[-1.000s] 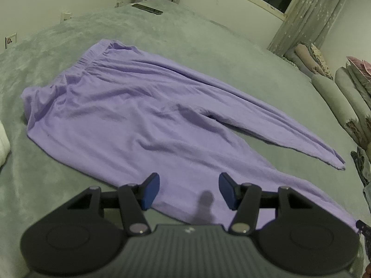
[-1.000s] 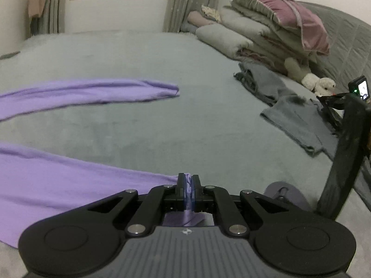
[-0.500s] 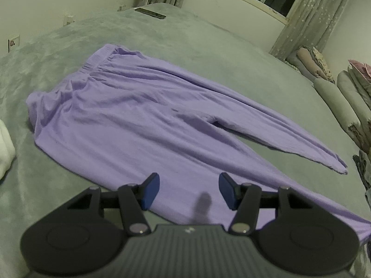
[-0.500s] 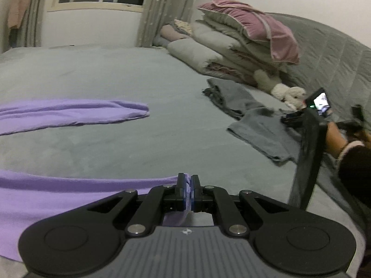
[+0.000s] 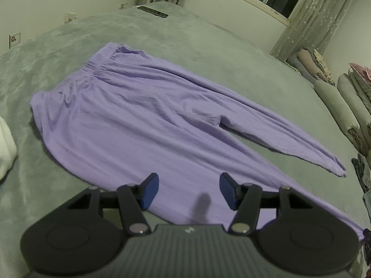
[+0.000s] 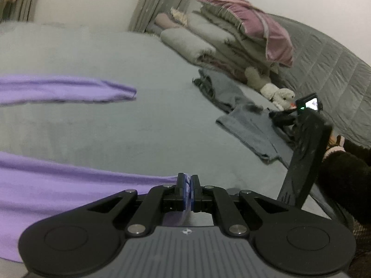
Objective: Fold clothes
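- We have the purple trousers [image 5: 143, 115] spread flat on the grey bed cover [image 5: 208, 46], waistband toward the far left corner, the two legs running off to the right and lying apart in a narrow V.
- Our right gripper [image 6: 188, 185] is clamped tight on purple cloth: a strip of it shows between the blue pads, at what looks like the hem of the near leg [image 6: 69, 185]. The far leg [image 6: 69, 89] lies flat across the cover, its cuff free.
- Our left gripper [image 5: 189, 191] hangs over the near edge of the trousers, around the thigh, with its jaws spread wide and nothing between them.
- We judge the step in hand to be a fold of the near leg, most likely carried over onto the far one, with the right side holding the cuff end.
- The next move, as we read it, calls for the left gripper to take the near edge higher up the trousers, so both ends of that leg travel together and the cloth does not sag or twist between them.
- The right-hand view is blurred, so we cannot tell how much cloth the pads hold.
- Grey clothes [image 6: 250, 129] lie farther right, near stacked bedding [image 6: 231, 30].
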{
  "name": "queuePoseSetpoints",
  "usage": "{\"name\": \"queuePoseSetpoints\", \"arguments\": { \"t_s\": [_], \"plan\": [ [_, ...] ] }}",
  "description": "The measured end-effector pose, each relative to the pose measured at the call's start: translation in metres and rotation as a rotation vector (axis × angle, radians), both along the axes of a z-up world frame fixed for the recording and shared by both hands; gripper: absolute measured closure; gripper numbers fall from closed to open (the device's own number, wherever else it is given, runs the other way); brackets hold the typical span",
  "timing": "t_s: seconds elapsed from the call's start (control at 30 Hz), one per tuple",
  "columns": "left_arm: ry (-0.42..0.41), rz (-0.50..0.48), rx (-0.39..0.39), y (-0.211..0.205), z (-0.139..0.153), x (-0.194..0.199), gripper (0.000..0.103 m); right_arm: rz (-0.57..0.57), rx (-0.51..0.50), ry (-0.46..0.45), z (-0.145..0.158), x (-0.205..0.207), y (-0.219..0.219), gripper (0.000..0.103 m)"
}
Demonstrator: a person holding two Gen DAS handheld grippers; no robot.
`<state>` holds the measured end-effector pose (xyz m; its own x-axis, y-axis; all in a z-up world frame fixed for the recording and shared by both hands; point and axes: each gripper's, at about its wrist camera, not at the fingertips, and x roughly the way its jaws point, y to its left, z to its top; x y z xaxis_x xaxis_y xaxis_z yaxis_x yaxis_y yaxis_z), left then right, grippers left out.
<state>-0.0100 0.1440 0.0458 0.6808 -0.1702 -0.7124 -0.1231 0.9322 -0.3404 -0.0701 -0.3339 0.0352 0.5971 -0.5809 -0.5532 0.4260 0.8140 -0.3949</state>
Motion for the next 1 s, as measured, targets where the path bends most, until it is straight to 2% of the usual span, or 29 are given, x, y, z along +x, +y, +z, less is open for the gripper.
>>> {"name": "queuePoseSetpoints", "arguments": {
  "t_s": [0.1,0.17,0.33,0.4,0.53,0.73,0.87,1.0],
  "plan": [
    [0.001,0.007,0.000,0.001,0.001,0.000,0.048,0.055,0.000,0.027,-0.005,0.002,0.006,0.099],
    [-0.001,0.023,-0.009,0.005,0.003,0.000,0.048,0.059,0.014,0.013,-0.002,0.001,0.008,0.098],
    [-0.021,0.109,-0.039,0.027,0.011,-0.002,0.048,0.110,0.023,-0.042,0.010,-0.008,0.017,0.085],
    [-0.026,0.153,-0.050,0.038,0.014,-0.003,0.048,0.142,0.082,-0.062,0.013,-0.011,0.018,0.083],
    [-0.022,0.272,-0.073,0.063,0.016,-0.008,0.048,0.228,0.267,-0.061,0.014,-0.014,0.020,0.083],
    [-0.005,0.386,-0.075,0.094,0.013,-0.010,0.048,0.366,0.391,-0.020,0.014,-0.025,0.037,0.083],
    [0.004,0.434,-0.102,0.110,0.008,-0.011,0.048,0.468,0.415,0.032,0.008,-0.025,0.057,0.083],
    [0.001,0.437,-0.107,0.115,0.003,-0.009,0.054,0.486,0.396,0.049,0.006,-0.026,0.065,0.082]
  ]
}}
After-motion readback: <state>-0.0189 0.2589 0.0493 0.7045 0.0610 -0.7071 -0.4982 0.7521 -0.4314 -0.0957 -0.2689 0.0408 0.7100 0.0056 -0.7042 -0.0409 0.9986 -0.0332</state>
